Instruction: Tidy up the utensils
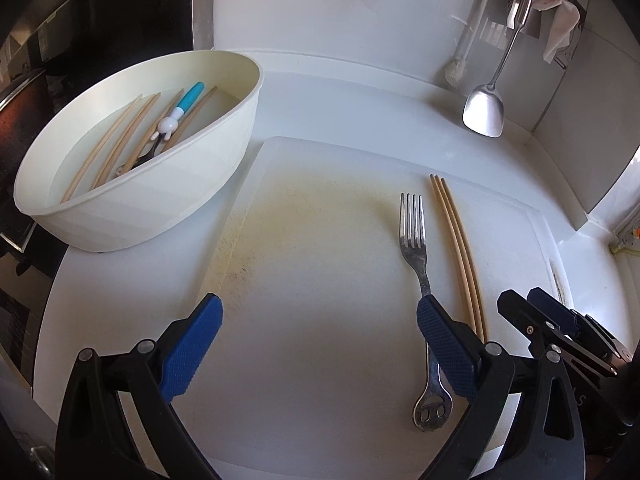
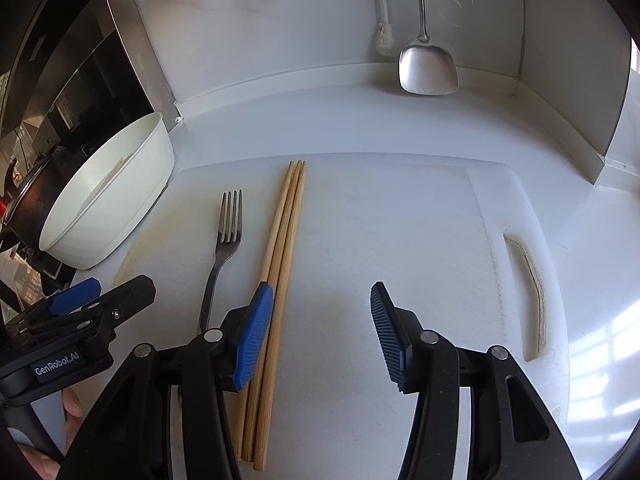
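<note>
Left wrist view: looking down at a white cutting board (image 1: 320,240) lying on a white counter (image 1: 360,96); left gripper (image 1: 320,316) hovering with jaws spread wide, pinching nothing; metal fork (image 1: 416,240) lying toward the board's right edge, tines pointing at the far edge, handle passing under the gripper's right finger; chopsticks (image 1: 456,240) lying just beside the fork, nearer the right edge, bunched together; cream bowl (image 1: 224,152) sitting off the board's far-left corner, holding more chopsticks (image 1: 116,148) and a blue-handled utensil (image 1: 184,108); right gripper (image 1: 536,312) showing at the right edge, state not readable here; metal spatula (image 1: 484,108) hanging by the back wall

Right wrist view: right gripper (image 2: 320,308) hovering with jaws spread, nothing between them; chopsticks (image 2: 284,240) lying just outside the left finger, parallel to the fork (image 2: 228,236); bowl (image 2: 120,208) standing off the board's (image 2: 400,240) far-left corner; left gripper (image 2: 92,300) showing at lower left; spatula (image 2: 428,68) hanging beyond the far edge
</note>
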Motion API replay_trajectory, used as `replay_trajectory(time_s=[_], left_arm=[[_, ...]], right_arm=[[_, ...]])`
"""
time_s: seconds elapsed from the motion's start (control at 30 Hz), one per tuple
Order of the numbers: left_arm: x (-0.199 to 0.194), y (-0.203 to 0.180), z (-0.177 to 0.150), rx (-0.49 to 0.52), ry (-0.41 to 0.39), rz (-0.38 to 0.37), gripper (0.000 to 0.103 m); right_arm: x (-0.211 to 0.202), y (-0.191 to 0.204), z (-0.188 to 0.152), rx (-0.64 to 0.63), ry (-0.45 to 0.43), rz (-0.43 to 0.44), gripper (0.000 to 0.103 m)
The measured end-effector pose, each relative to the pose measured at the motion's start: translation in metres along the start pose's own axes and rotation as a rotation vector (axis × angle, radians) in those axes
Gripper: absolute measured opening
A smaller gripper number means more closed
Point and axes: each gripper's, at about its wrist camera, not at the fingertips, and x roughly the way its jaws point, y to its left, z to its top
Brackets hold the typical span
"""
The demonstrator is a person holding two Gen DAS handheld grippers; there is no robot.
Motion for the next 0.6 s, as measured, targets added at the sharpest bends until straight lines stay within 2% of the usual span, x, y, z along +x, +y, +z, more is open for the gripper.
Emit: replay_trajectory(time_s=[0.23, 0.6], left_arm=[[0.0029, 0.0007, 0.0004, -0.002, 0.001, 0.000, 0.096], [0.0049, -0.0001, -0.0025, -0.003, 0.005, -0.011, 0.096]], right_arm=[[0.0061, 0.0023, -0.0007, -0.007, 0.016, -0.007, 0.049], [0.0102, 0.0105, -0.0046, -0.056, 0.009, -0.072, 0.049]])
